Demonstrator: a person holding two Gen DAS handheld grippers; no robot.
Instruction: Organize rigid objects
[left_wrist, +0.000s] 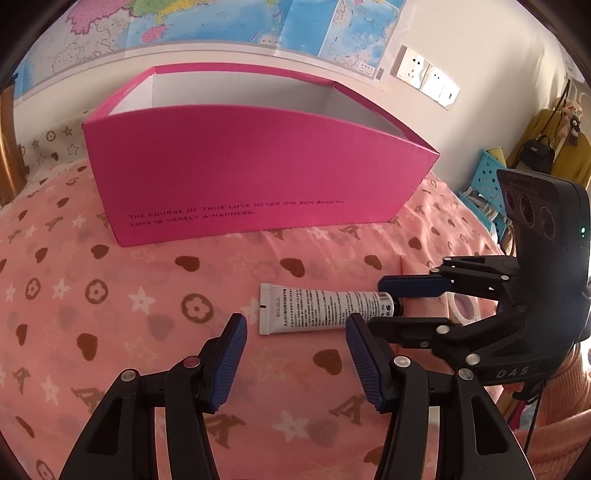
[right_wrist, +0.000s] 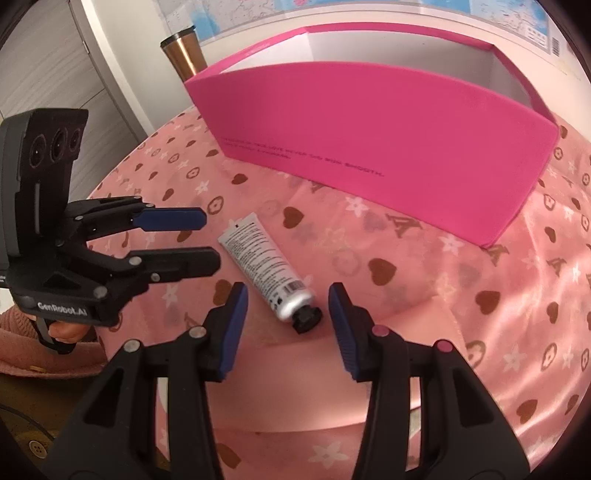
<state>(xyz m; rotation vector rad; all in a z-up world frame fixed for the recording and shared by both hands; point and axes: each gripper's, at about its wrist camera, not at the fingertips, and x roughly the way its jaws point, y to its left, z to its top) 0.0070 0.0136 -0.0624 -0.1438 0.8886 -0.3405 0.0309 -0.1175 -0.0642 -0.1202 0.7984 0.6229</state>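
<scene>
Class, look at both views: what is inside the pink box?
Inside the pink box, only its white inner walls show. The tall front wall hides the floor, so anything lying there cannot be seen. The tube lies outside, on the cloth.

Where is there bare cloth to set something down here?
Bare cloth lies between the pink box and the tube, and left of the tube. It is crowded at the tube's cap, where the right gripper sits.

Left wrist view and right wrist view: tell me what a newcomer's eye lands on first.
The big pink box dominates, standing open-topped at the back of the pink patterned cloth. In front of it lies a white tube with a black cap, flat on the cloth. The right gripper has its jaws open around the cap end, and the left gripper hovers open nearby.
</scene>
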